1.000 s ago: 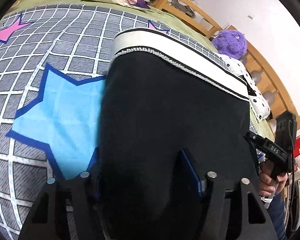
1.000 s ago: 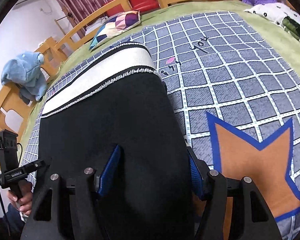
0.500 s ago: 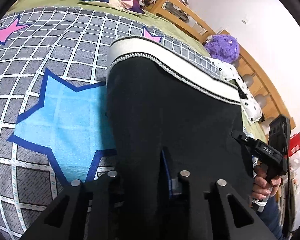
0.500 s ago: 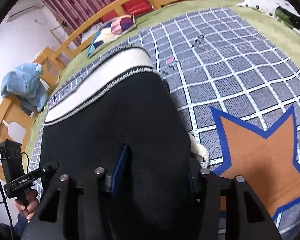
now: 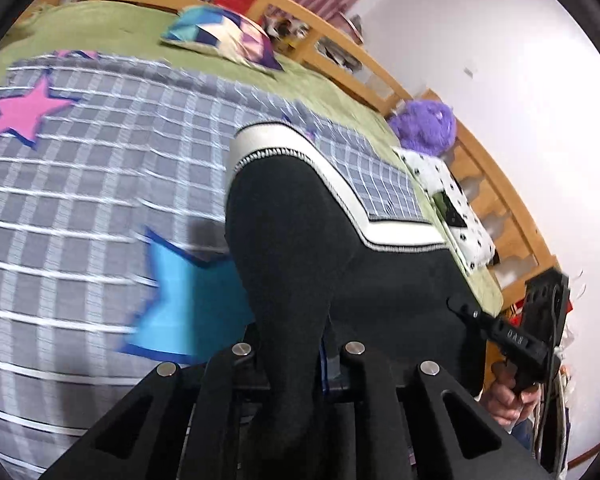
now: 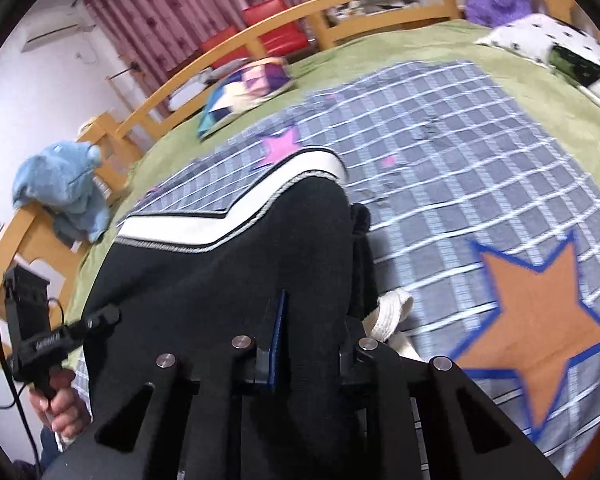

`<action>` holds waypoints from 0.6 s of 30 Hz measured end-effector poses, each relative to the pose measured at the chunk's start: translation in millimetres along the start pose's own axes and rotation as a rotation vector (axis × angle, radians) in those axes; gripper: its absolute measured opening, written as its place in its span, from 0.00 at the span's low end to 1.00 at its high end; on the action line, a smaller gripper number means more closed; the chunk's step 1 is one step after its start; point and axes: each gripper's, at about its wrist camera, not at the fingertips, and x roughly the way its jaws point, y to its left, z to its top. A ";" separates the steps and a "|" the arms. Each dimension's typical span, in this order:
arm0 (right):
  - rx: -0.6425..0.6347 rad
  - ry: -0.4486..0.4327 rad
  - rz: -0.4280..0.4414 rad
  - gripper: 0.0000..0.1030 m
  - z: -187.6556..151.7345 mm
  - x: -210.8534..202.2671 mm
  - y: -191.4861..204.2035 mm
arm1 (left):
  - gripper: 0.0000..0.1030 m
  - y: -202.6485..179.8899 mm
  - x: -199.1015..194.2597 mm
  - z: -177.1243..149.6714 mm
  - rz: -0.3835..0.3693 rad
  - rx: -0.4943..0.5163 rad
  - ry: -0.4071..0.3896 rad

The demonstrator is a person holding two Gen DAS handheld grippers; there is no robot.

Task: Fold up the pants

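Black knit pants with white waistband (image 5: pixel 340 248) lifted above grey checked star-pattern blanket (image 5: pixel 100 200) on bed, sagging between grippers. Left gripper (image 5: pixel 296 356) fingers clamped on black fabric; right gripper (image 6: pixel 312 344) likewise, blue pad edge visible. Frames motion-blurred; grip points probably near pants' outer edges.

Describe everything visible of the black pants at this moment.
The pants are black, of a soft knit-looking fabric, with a broad white waistband edged in black piping and a speckled trim. A cream drawstring hangs at one side. They are lifted off the checked blanket, sagging in the middle between two pinched points. The left gripper and the right gripper are each shut on a bunch of the cloth, one at either side. Nothing else touches them that I can see.
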 end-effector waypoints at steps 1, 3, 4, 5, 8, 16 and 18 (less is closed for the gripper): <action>-0.002 0.003 0.026 0.17 -1.8 4.9 10.6 | 0.13 10.9 -9.9 3.2 0.010 -0.016 -0.007; -0.016 0.008 0.087 0.17 -6.6 19.0 35.1 | 0.13 31.3 -28.6 9.2 0.052 -0.023 -0.016; -0.021 0.014 0.117 0.17 -8.3 28.1 47.5 | 0.13 42.7 -39.2 11.8 0.085 -0.021 -0.025; -0.029 0.024 0.146 0.17 -10.3 39.0 60.8 | 0.13 53.7 -48.1 13.4 0.116 -0.019 -0.033; -0.040 0.061 0.210 0.17 -21.0 74.8 92.7 | 0.13 90.7 -65.5 16.4 0.187 -0.045 -0.034; 0.010 0.059 0.143 0.25 -44.2 120.7 70.2 | 0.45 119.2 -28.0 -5.4 0.275 -0.047 0.080; 0.025 0.056 0.125 0.33 -43.8 119.0 65.2 | 0.45 111.1 -28.3 -7.9 0.313 -0.016 0.077</action>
